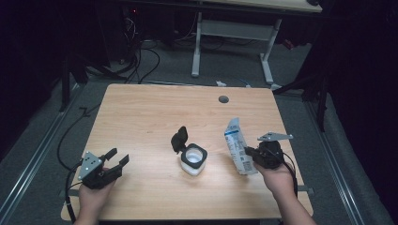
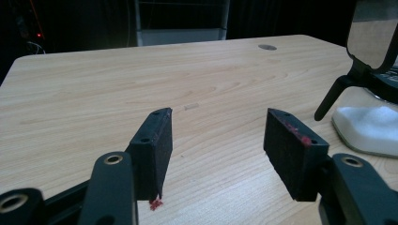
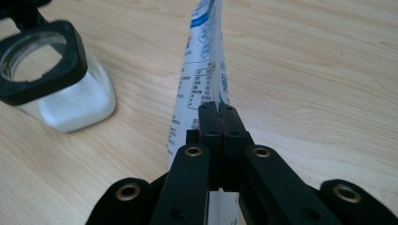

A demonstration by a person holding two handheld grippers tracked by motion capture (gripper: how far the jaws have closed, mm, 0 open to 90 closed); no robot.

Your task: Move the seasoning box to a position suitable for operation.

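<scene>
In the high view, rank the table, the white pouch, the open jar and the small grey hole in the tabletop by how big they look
1. table
2. white pouch
3. open jar, lid included; close to the pouch
4. grey hole

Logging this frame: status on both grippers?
Left gripper open, empty. Right gripper shut on white-and-blue printed pouch. Clear square jar, black flip lid open, between them. Nothing obstructing.

A round grey grommet (image 1: 224, 99) sat near the wooden table's (image 1: 141, 112) far edge; beyond stood a white-legged desk (image 1: 232, 28) and floor cables (image 1: 149, 60).
</scene>
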